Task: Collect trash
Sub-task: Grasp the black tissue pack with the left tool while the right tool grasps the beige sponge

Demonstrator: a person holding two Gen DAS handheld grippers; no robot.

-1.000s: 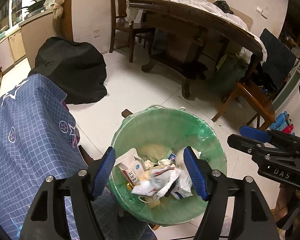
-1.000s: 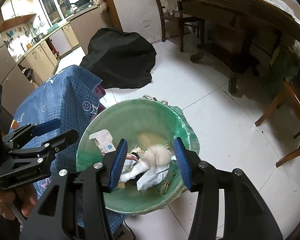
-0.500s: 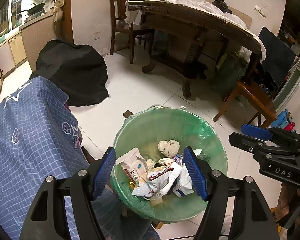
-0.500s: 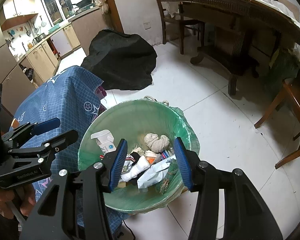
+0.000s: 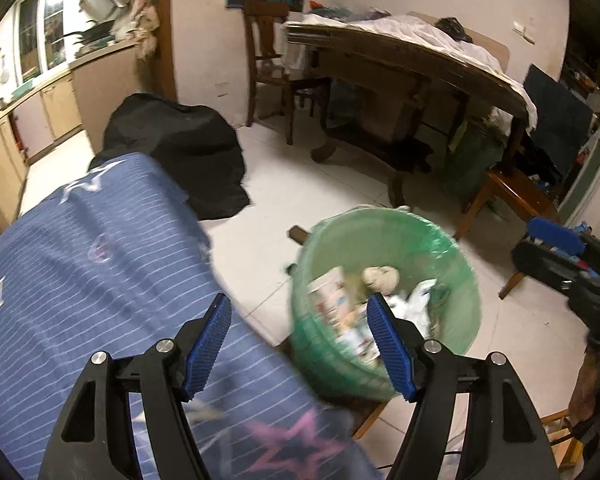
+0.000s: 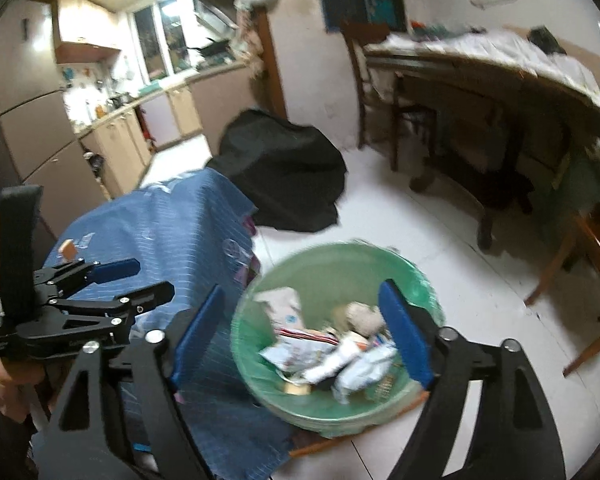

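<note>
A green-lined trash bin [image 5: 456, 252] stands on the floor, holding wrappers, a carton and a beige crumpled wad [image 5: 381, 277]. It shows in the right wrist view too [image 6: 332, 264], with the wad [image 6: 364, 314] inside. My left gripper [image 5: 298, 338] is open and empty, over the edge of the blue cloth and the bin's left rim. My right gripper [image 6: 302, 328] is open and empty above the bin. Each gripper shows in the other's view: the right [image 5: 556, 244] and the left [image 6: 128, 280].
A table draped in blue patterned cloth [image 5: 100, 264] stands left of the bin. A black covered heap [image 5: 180, 152] lies on the white tile floor behind. A wooden dining table [image 5: 412, 68] with chairs stands to the right. Kitchen cabinets [image 6: 112, 148] line the left.
A beige wad dropped from my right gripper into the bin. Both grippers then lifted and swung left, so the bin now sits further right and the views are blurred.
</note>
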